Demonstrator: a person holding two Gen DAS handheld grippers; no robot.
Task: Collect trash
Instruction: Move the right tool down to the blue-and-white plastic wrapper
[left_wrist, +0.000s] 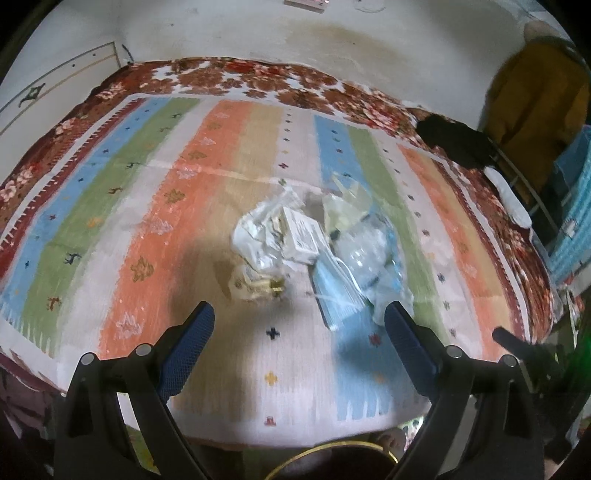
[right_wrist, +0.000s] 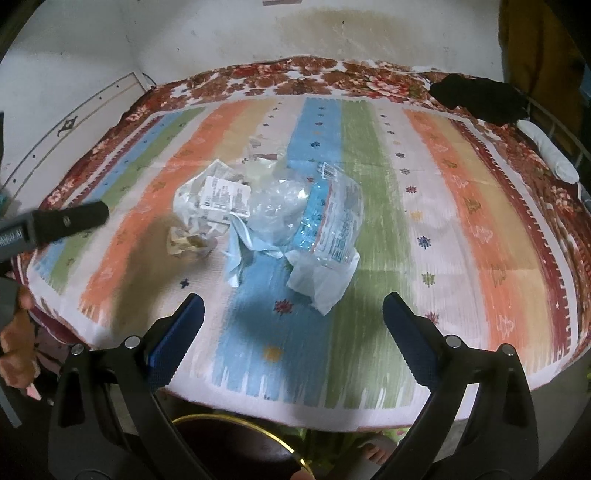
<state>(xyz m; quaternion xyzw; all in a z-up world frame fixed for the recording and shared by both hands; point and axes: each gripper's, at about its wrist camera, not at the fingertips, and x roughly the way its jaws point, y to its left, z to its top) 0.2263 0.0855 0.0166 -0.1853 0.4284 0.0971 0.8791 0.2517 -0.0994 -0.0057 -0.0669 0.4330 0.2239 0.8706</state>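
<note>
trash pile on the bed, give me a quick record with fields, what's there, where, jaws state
surface: striped bedspread
trash pile: mid-bed, ahead of both grippers
items: clear plastic bag, white printed box, blue face mask, crumpled yellowish wrapper
left gripper: jaws open, empty, short of the pile
right gripper: jaws open, empty
bin: gold-rimmed container below the bed edge

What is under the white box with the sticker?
The white box lies on crumpled white plastic, with clear wrap beside it. Anything deeper in the pile is hidden.

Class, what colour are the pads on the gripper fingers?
Dark blue, textured pads on black fingers; clearest in the right wrist view.
</note>
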